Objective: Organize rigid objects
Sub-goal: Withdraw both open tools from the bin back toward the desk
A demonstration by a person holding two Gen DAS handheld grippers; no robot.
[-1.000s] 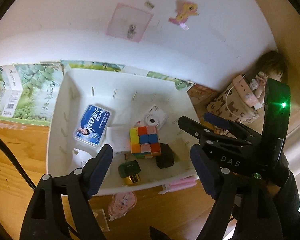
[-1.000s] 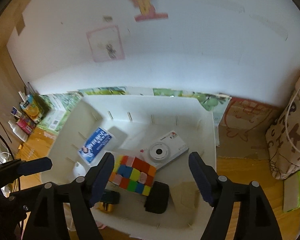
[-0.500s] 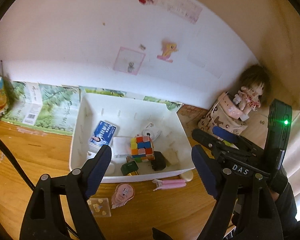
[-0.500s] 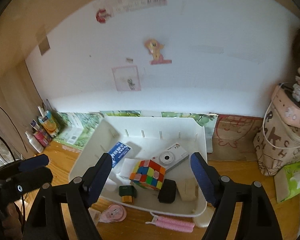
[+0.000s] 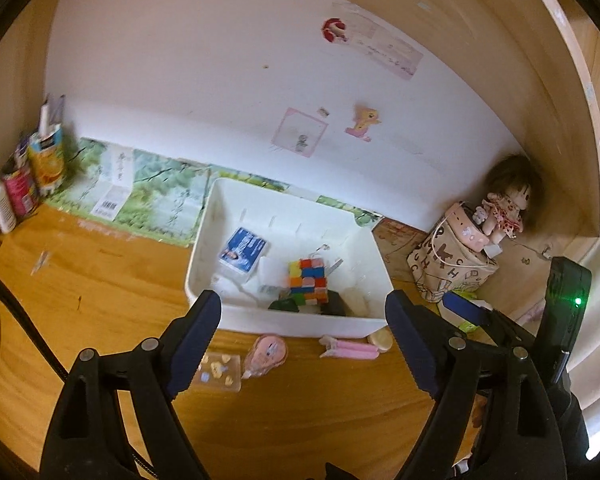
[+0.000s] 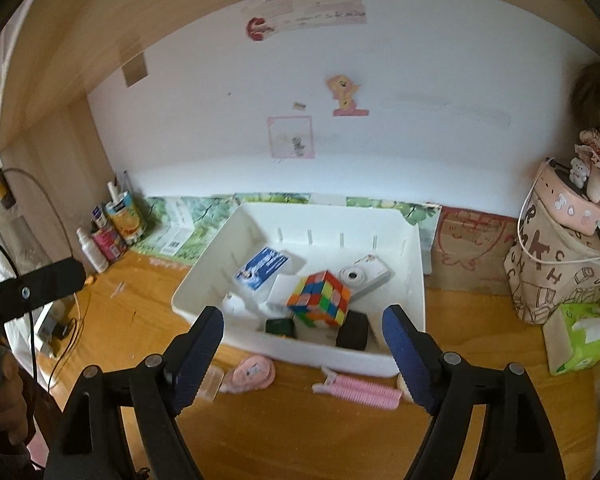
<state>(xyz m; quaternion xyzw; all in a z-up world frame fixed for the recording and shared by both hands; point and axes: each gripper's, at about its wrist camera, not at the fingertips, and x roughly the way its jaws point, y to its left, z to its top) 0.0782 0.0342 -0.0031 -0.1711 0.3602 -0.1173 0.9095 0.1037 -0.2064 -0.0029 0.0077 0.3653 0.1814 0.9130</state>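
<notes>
A white bin point(image 5: 204, 240) point(image 6: 416, 248) stands on the wooden desk against the wall. In it lie a colour cube point(image 5: 306, 282) point(image 6: 320, 298), a blue-and-white box point(image 5: 243, 249) point(image 6: 262, 268), a white camera point(image 6: 364, 276), a dark green item point(image 6: 280, 326) and a black item point(image 6: 352, 334). In front of the bin lie a pink tape dispenser point(image 5: 266, 354) point(image 6: 252, 372), a pink comb point(image 5: 350, 348) point(image 6: 358, 390) and a clear sticker case point(image 5: 218, 372). My left gripper point(image 5: 302, 344) and right gripper point(image 6: 302, 356) are both open and empty, held above the desk in front of the bin.
Bottles and a juice carton point(image 5: 46, 160) point(image 6: 120, 216) stand at the far left. A patterned bag point(image 5: 452, 264) point(image 6: 560, 276) with a doll point(image 5: 504, 208) sits at the right, with a green tissue pack point(image 6: 576, 338) beside it. Cables point(image 6: 60, 320) hang at the left edge.
Both grippers have pulled back and up from over the bin, so the whole bin and the desk items in front of it now show. Both stay open and empty.
</notes>
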